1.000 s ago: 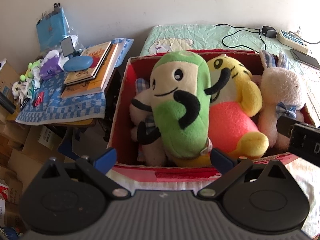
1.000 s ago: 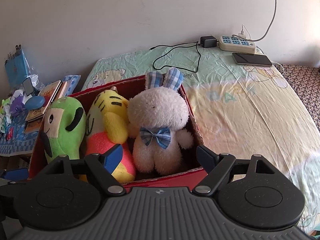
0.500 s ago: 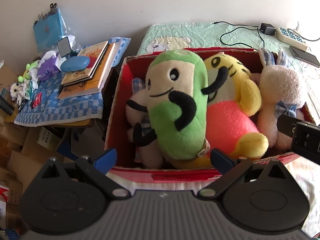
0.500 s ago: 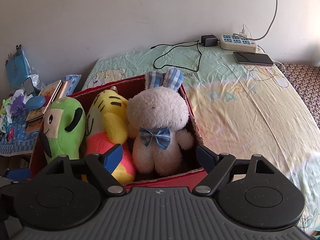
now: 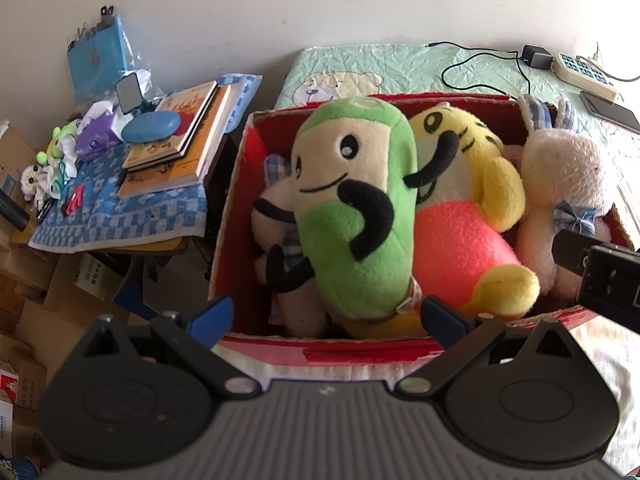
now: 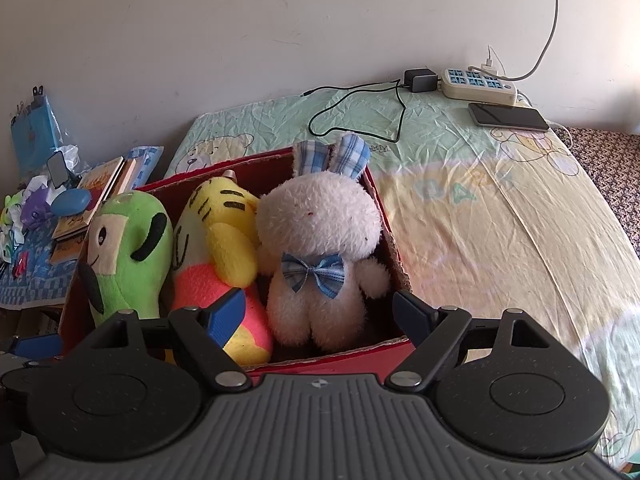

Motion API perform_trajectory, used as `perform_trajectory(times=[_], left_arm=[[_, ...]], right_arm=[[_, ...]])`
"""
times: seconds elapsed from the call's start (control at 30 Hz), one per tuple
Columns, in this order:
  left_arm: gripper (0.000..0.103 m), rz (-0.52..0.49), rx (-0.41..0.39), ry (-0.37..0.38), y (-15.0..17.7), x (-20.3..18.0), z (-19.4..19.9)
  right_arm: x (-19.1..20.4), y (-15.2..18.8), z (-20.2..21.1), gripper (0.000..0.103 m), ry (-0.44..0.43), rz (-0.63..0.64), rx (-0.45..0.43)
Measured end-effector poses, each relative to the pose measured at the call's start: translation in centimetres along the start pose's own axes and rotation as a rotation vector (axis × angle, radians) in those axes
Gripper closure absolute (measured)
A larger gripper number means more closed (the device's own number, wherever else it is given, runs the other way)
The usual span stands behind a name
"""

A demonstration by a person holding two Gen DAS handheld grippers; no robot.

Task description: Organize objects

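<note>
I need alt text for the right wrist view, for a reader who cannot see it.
A red box on a bed holds three plush toys: a green one, a yellow tiger and a white rabbit. The open right gripper hovers before the rabbit.

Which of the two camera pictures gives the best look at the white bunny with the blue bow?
The right wrist view: the white bunny sits centred there, checked ears, bow and legs all visible. In the left wrist view it is squeezed to the edge, partly hidden by the right gripper.
</note>
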State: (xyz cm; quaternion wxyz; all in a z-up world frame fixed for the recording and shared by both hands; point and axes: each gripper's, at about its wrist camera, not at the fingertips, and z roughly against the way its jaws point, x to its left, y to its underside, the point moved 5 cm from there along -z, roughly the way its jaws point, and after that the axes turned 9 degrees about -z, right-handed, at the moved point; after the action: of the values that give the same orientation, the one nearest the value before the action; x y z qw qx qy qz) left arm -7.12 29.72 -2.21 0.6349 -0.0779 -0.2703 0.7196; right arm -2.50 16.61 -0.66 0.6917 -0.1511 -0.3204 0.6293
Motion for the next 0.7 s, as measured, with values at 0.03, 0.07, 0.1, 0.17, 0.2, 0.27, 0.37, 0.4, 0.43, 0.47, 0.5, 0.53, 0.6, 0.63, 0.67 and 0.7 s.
perform_trajectory(times=[0.03, 0.07, 0.1, 0.17, 0.2, 0.27, 0.37, 0.4, 0.43, 0.47, 0.5, 0.53, 0.6, 0.63, 0.67, 0.7], left_arm=[[0.002, 0.000, 0.001, 0.001, -0.04, 0.04, -0.05], [0.002, 0.000, 0.001, 0.001, -0.06, 0.06, -0.09], [0.002, 0.000, 0.001, 0.001, -0.06, 0.06, -0.09], [0.002, 0.000, 0.001, 0.001, -0.06, 0.06, -0.12], [0.002, 0.000, 0.002, 0.001, -0.05, 0.05, -0.14], [0.002, 0.000, 0.002, 0.001, -0.04, 0.06, -0.16], [0.002, 0.000, 0.002, 0.002, -0.05, 0.04, -0.17], [0.002, -0.001, 0.002, 0.001, -0.04, 0.00, -0.19], [0.002, -0.002, 0.001, 0.001, 0.01, -0.02, -0.25], [0.003, -0.002, 0.001, 0.001, 0.02, -0.04, -0.27], [0.002, -0.001, 0.001, 0.001, 0.02, -0.04, -0.25], [0.002, -0.002, 0.000, 0.000, 0.04, -0.08, -0.24], [0.002, -0.003, 0.001, -0.001, -0.03, -0.08, -0.32], [0.003, -0.002, 0.001, -0.002, -0.01, -0.09, -0.35], [0.003, -0.001, 0.001, -0.001, -0.09, 0.02, -0.46], [0.003, 0.001, 0.001, 0.000, -0.09, 0.08, -0.47]], right_arm=[[0.02, 0.00, -0.03, 0.020, 0.000, 0.000, 0.000], [0.05, 0.01, -0.04, 0.020, 0.000, 0.000, 0.000], [0.09, 0.02, -0.05, 0.020, 0.000, 0.001, -0.001], [0.16, 0.01, -0.11, 0.020, 0.002, 0.005, -0.002], [0.19, -0.04, -0.12, 0.020, 0.002, 0.006, -0.002], [0.21, -0.16, -0.15, 0.020, 0.001, 0.010, -0.001], [0.38, -0.11, -0.14, 0.020, 0.003, 0.020, 0.000], [0.39, -0.09, -0.14, 0.020, 0.003, 0.022, 0.000], [0.41, -0.11, -0.14, 0.020, 0.003, 0.023, -0.001], [0.41, -0.11, -0.14, 0.020, 0.003, 0.024, -0.001], [0.41, -0.10, -0.14, 0.020, 0.004, 0.022, -0.001], [0.41, -0.09, -0.14, 0.020, 0.003, 0.021, -0.001], [0.38, -0.11, -0.13, 0.020, 0.004, 0.020, -0.002], [0.39, -0.14, -0.11, 0.020, 0.004, 0.019, -0.003], [0.42, -0.15, -0.12, 0.020, 0.004, 0.020, -0.003], [0.42, -0.14, -0.12, 0.020, 0.004, 0.020, -0.002]])
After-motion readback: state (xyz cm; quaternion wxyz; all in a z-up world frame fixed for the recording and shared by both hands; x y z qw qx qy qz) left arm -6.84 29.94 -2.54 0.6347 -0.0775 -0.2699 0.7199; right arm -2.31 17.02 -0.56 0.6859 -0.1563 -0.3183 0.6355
